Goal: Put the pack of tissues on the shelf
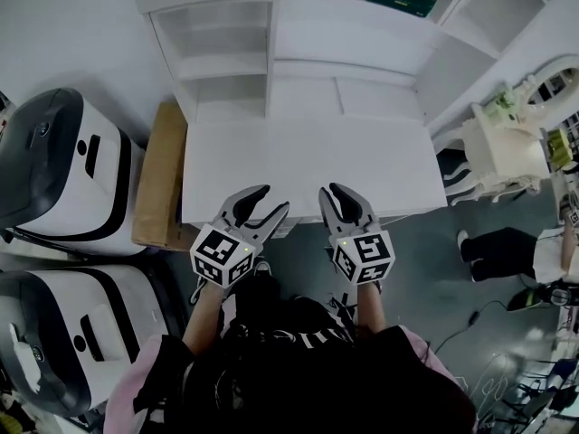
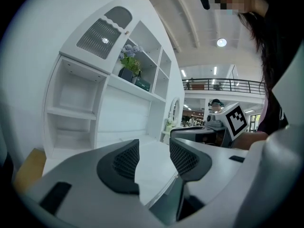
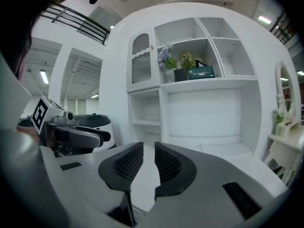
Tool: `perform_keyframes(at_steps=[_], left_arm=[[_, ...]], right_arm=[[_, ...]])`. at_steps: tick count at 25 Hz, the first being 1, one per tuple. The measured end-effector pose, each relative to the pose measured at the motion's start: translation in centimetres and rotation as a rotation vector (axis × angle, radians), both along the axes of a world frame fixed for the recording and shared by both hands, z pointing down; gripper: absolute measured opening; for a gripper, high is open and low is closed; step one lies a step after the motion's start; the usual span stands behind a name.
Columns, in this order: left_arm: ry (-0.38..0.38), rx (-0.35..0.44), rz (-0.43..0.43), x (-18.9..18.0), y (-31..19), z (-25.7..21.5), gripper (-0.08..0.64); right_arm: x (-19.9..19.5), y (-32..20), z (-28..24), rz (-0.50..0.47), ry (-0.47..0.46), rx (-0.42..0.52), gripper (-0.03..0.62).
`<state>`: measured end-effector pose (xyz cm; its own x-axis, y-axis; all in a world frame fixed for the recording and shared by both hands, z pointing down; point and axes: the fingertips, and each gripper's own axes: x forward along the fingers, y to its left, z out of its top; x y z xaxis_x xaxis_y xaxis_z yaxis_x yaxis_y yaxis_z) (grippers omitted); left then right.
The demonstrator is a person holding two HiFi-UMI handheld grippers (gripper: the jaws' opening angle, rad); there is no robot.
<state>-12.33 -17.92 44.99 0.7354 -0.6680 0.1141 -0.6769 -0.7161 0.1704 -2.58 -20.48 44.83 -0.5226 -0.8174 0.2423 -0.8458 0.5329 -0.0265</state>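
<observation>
White bench [image 1: 308,165] fronts a tall white shelf unit [image 1: 222,43]; left claw [image 1: 271,200] gapes empty, right claw [image 1: 331,191] barely parted, empty too.

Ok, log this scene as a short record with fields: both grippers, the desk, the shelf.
left gripper: jaws apart, nothing between them
right gripper: jaws close together with a narrow gap, nothing between them
desk: white, both grippers at its near edge
shelf: holds a green pack beside a dark flower pot
status: green pack, likely the tissues, sits on the shelf
</observation>
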Motion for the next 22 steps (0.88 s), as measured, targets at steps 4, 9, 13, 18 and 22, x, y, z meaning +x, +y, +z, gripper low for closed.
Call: perform_keyframes(at_steps=[4, 9, 13, 18, 22], left_arm=[[0.008, -0.007, -0.016, 1.9, 2.7, 0.0, 0.207], [0.015, -0.013, -0.042, 4.6, 6.5, 0.1, 0.203], [0.013, -0.016, -0.070, 6.2, 9.5, 0.3, 0.172], [-0.006, -0.040, -0.115, 7.0, 13.4, 1.1, 0.121], [-0.019, -0.045, -0.131, 7.6, 16.3, 1.5, 0.082]], right_arm=[[1.8, 2.8, 0.2, -0.026, 0.005, -0.002, 0.083], [4.4, 7.0, 0.7, -0.059, 0.013, -0.011, 0.077], [6.0, 9.9, 1.0, -0.086, 0.009, -0.015, 0.074], [7.0, 13.6, 1.7, -0.121, -0.002, -0.022, 0.074], [8.0, 16.3, 2.3, -0.138, -0.010, -0.029, 0.072]])
